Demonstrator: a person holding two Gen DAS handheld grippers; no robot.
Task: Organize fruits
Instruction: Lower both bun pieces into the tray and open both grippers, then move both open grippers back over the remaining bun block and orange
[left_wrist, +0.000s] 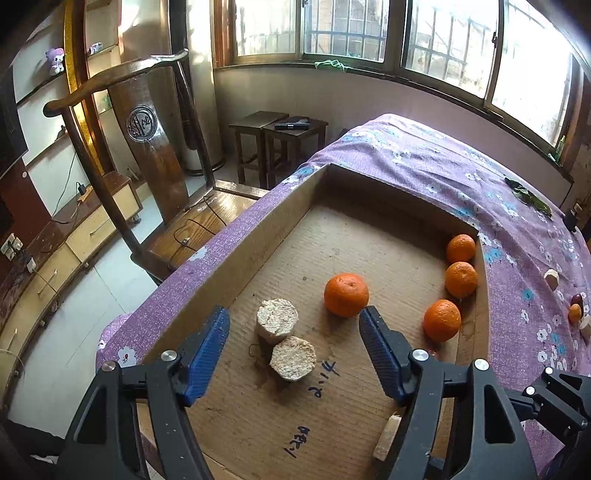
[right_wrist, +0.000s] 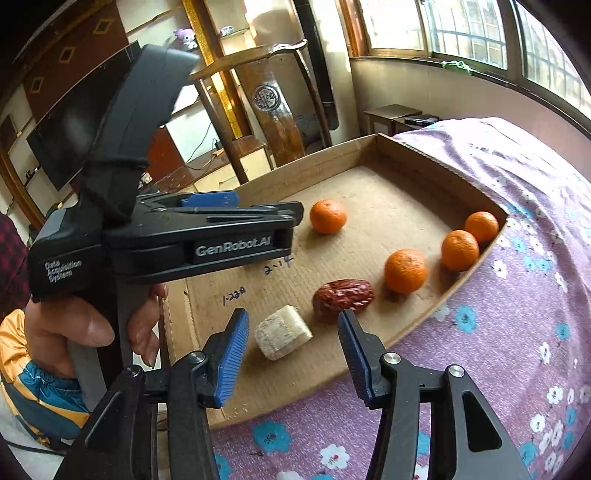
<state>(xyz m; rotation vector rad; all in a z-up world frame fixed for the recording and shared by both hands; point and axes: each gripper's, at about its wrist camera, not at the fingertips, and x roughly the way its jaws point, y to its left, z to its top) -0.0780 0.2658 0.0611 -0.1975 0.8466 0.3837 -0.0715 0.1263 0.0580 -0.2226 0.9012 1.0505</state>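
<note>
**Both claws gape over the fruit tray**

Left claw (left_wrist: 294, 320) hangs wide open above the cardboard tray (left_wrist: 258, 236), gripping nothing; two pale crumbly pucks (left_wrist: 277, 319) lie touching each other between its blue fingers (left_wrist: 208, 352), and one orange (left_wrist: 346, 294) sits just beyond its right fingertip. Right claw (right_wrist: 291, 323) is spread just as wide and empty, poised over the tray's near edge, with a pale block (right_wrist: 282, 336) between its fingers and a wrinkled red date (right_wrist: 343, 297) just behind the right one.

Three more oranges (left_wrist: 461, 279) line the tray's far-right wall, shiny and bright. The tray rests on a purple flowered cloth (left_wrist: 424, 155), where a few small pieces (left_wrist: 576, 312) lie loose, well apart from the tray. A carved wooden chair (left_wrist: 147, 147) stands beside the table, two dark stools (left_wrist: 280, 144) beyond it.

Seen from the right claw's camera, the left claw crosses the tray level, blocking part of its floor; a bare hand (right_wrist: 85, 328) grips its handle from below.
</note>
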